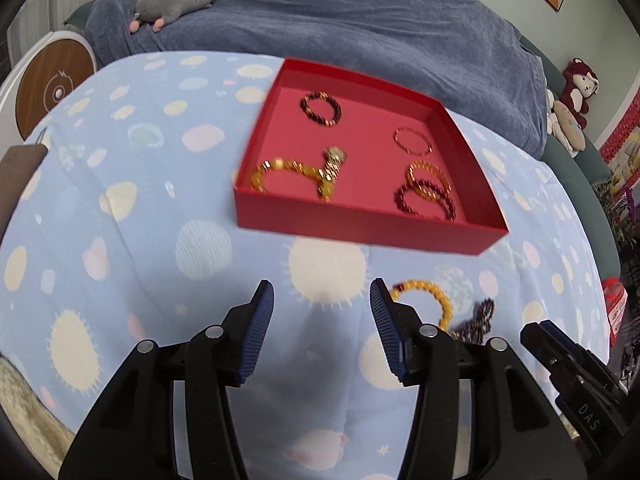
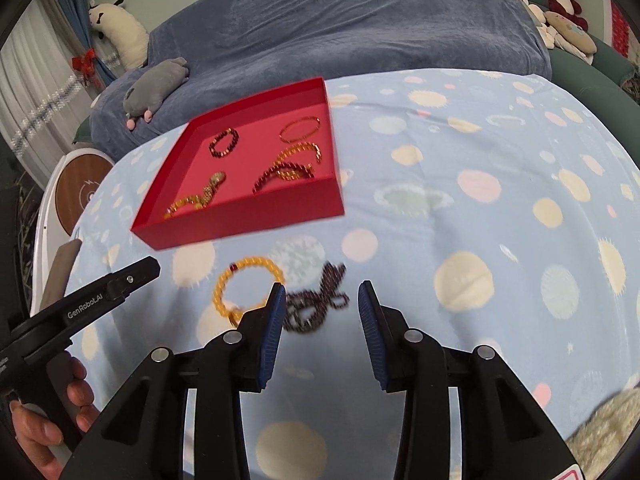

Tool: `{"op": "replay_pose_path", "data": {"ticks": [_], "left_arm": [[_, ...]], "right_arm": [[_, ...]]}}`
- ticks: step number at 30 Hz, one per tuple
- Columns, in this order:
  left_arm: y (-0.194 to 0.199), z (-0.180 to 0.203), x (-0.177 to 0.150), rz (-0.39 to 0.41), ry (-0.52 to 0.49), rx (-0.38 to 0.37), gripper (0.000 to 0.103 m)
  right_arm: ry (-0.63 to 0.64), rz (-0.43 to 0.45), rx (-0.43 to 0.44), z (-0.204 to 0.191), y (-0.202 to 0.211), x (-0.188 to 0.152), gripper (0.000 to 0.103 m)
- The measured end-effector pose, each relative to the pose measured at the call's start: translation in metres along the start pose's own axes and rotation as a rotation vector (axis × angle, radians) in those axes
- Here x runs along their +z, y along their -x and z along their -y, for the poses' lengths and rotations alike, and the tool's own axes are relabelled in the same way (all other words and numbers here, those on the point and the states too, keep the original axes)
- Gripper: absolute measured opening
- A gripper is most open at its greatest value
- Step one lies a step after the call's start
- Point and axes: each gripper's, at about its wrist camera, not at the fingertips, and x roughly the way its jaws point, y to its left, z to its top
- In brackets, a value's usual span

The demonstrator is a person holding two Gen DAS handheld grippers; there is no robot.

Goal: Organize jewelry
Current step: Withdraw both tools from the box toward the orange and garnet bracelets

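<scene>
right gripper (image 2: pixel 322 296): i hold it spread, empty, over dark bead string (image 2: pixel 316 300).
left gripper (image 1: pixel 322 296): spread, empty.
red tray (image 2: pixel 256 220): near, beyond.
risk: tangled string may snag yellow bracelet (image 2: pixel 246 284) touching it.

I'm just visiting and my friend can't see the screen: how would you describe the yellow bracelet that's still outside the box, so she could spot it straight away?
Start at the red tray on the spotted blue blanket. On the blanket just in front of the tray lie two loose pieces side by side. The yellow bead bracelet is the open round ring with one dark red bead, while the dark bead strand beside it is a tangled heap.
</scene>
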Motion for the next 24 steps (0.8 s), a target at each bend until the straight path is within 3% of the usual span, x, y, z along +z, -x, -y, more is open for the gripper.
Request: {"op": "replay_pose_path", "data": {"ticks": [13, 16, 22, 24], "left_arm": [[-0.033, 0.043, -0.008, -0.042, -0.081, -0.004, 0.047], [-0.043, 0.047, -0.006, -0.058, -0.092, 0.001, 0.04], [-0.051, 0.046, -0.01, -0.069, -0.114, 0.019, 0.009], [-0.05, 0.043, -0.012, -0.068, -0.112, 0.016, 0.007]], "right_arm": [[-0.014, -0.051, -0.011, 0.012, -0.01, -0.023, 0.037], [-0.011, -0.061, -0.011, 0.011, -0.012, -0.025, 0.037], [-0.011, -0.071, -0.008, 0.01, -0.015, -0.026, 0.037], [-0.011, -0.075, -0.007, 0.01, -0.016, -0.026, 0.037]]}}
